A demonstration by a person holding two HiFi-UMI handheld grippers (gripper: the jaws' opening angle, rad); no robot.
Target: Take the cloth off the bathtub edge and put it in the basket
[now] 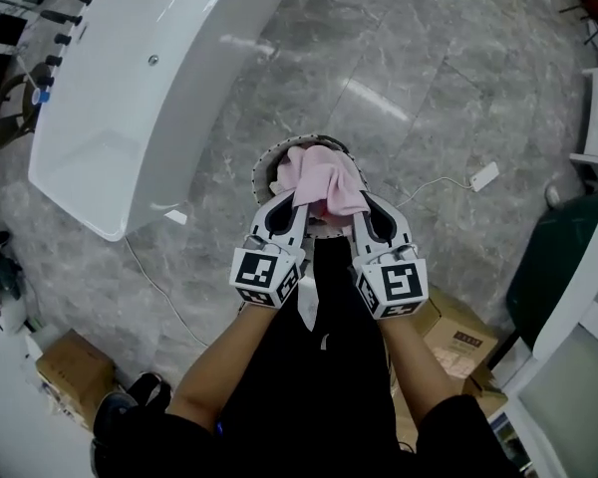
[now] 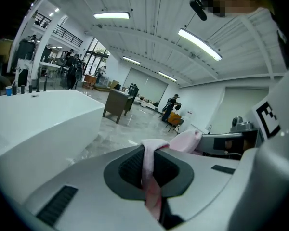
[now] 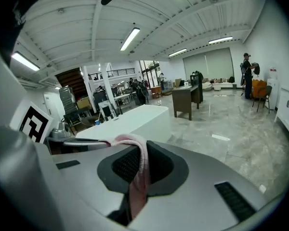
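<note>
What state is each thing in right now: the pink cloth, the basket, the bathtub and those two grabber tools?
Left gripper: jaws shut on the pink cloth.
Right gripper: jaws shut on the pink cloth.
Pink cloth: bunched, held up over the basket.
Basket: upright on the floor.
Bathtub: empty, nothing on its visible edge.
</note>
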